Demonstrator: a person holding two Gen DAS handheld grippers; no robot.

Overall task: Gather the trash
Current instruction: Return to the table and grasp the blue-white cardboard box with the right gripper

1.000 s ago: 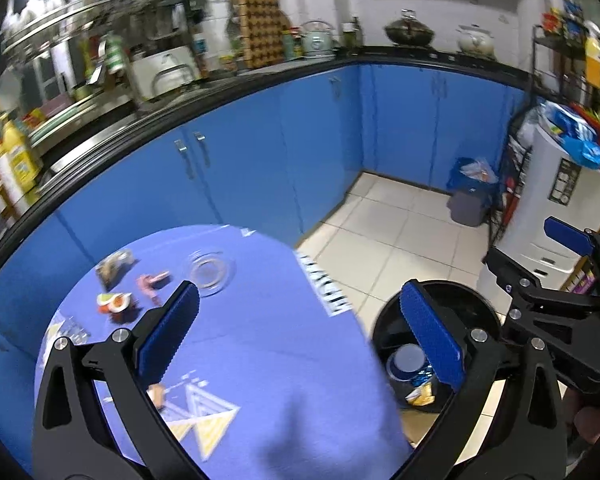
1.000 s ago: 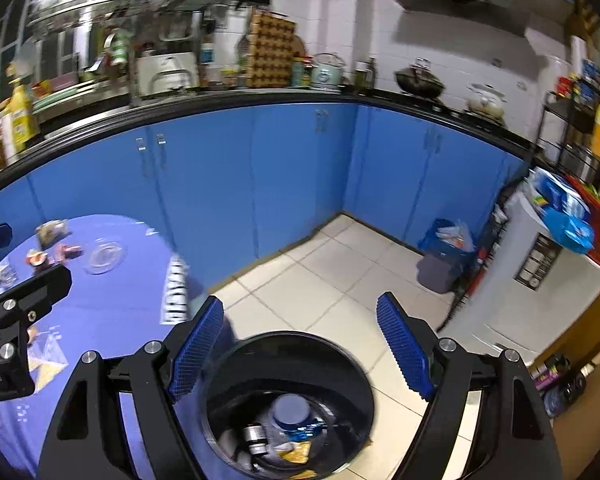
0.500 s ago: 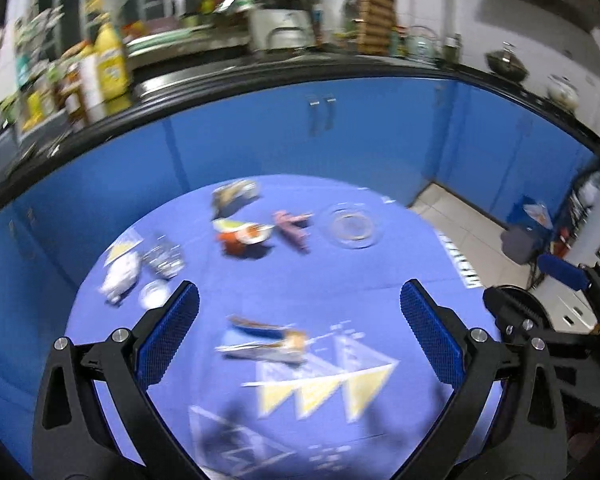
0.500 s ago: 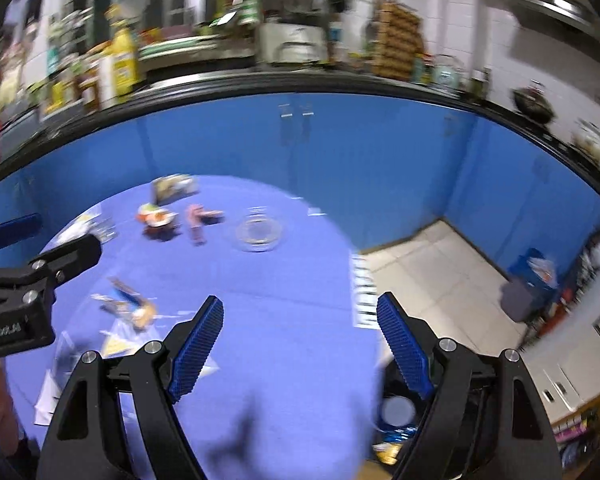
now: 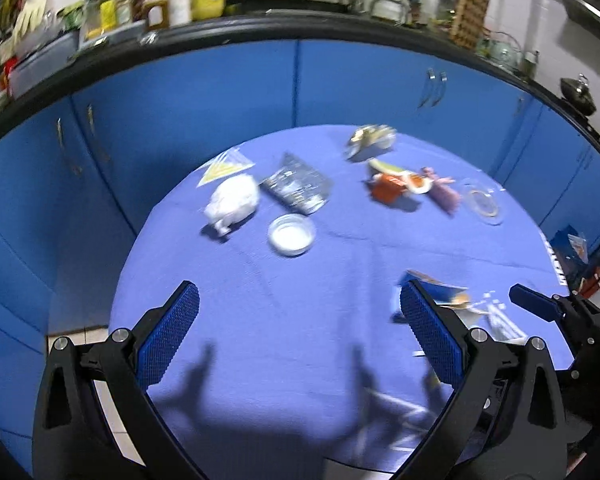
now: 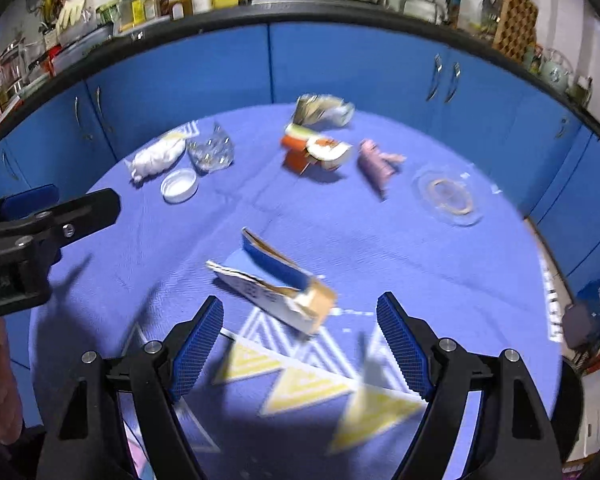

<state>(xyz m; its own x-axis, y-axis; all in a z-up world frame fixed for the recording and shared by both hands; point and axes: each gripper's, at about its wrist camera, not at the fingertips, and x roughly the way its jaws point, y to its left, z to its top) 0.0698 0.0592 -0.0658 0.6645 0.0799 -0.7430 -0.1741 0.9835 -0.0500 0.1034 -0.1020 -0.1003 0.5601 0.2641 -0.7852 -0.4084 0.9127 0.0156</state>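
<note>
The right tool (image 6: 300, 344) has its jaws spread wide with nothing between them, and it hangs above the torn cardboard box (image 6: 276, 284), which lies flattened and partly open on the blue cloth of the round surface (image 6: 380, 248). The left tool (image 5: 296, 344) is also spread and empty, over a bare part of the cloth, with the white lid (image 5: 292, 235), the white crumpled wrapper (image 5: 234, 202) and the dark foil packet (image 5: 298, 184) further away from it. The first risk, I think, is at the box: it is thin and lies flat, so the pads can slide over it or catch the cloth together with it, and then the cloth is pulled. If the cloth moves, the small glass dish (image 6: 448, 196) near the far right edge can slip off. The orange and white carton (image 6: 316, 152) and the pink wrapper (image 6: 374, 164) are light and can be pushed away by a careless approach. Both views are blurred, so aiming is less sure.
</note>
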